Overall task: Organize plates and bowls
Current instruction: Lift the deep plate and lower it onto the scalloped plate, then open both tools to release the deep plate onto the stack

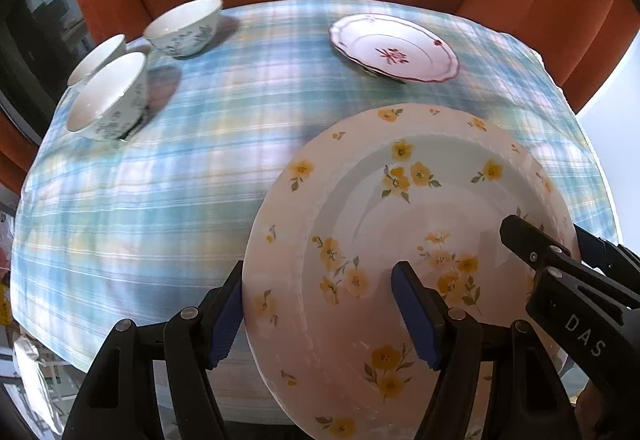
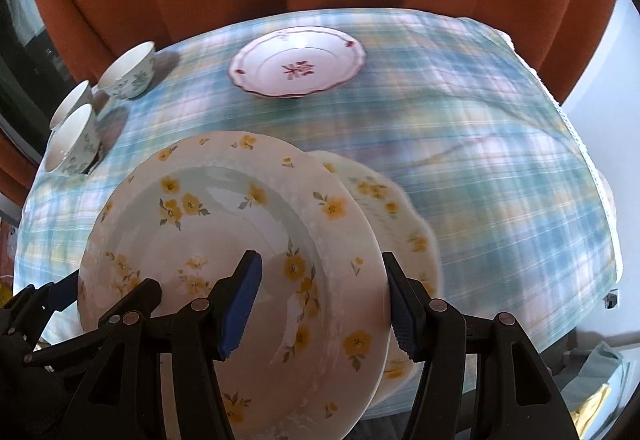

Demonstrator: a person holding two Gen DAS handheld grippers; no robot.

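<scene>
Yellow-flowered plate (image 1: 404,240) gripped at opposite rims by downward-angled left gripper (image 1: 324,314) and right gripper (image 2: 320,306).

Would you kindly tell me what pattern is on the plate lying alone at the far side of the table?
White plate with a red rim line and red flower motif; right wrist view.

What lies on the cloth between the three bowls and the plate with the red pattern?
Nothing: between the bowls and the red-patterned plate only bare checked tablecloth shows, in both wrist views.
</scene>
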